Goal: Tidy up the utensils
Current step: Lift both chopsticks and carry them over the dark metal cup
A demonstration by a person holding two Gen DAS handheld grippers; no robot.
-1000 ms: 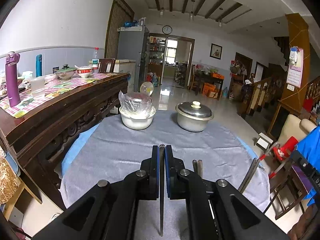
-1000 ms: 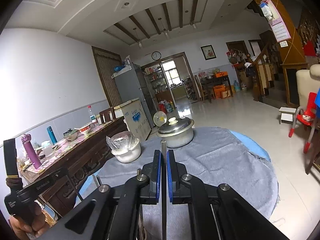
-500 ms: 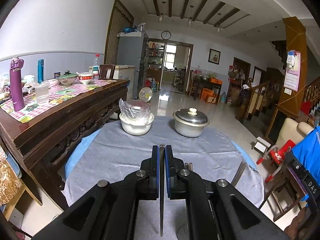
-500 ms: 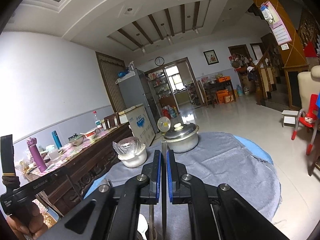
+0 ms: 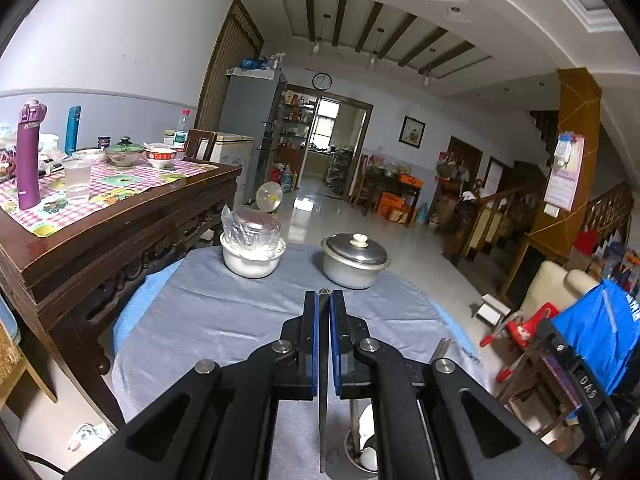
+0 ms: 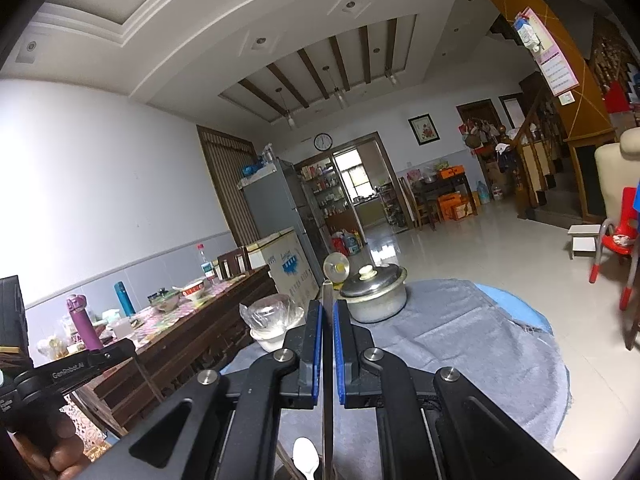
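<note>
Here your left gripper [image 5: 324, 308] has its blue-padded jaws pressed against a thin flat metal utensil [image 5: 322, 400] — the strip runs straight down between them, its tip showing just above the pads. Your right gripper [image 6: 327, 316] is clenched the same way on a second slim metal utensil [image 6: 328, 380], whose tip pokes up past the pads. What kind of utensil each one is, you cannot tell from these views.

Below the right gripper, a white plastic spoon [image 6: 306, 456] shows between the black arms. Under the left gripper, a round container [image 5: 362, 446] holds more handles and something white; it stands on the grey cloth [image 5: 224, 320] over the round table.

Farther out on that cloth stand a white bowl covered in clear plastic wrap [image 5: 252, 246] and, beside it but apart, a lidded metal pot [image 5: 354, 260]. To the left runs a dark wooden sideboard [image 5: 100, 236] with a purple bottle [image 5: 29, 156] on it.
</note>
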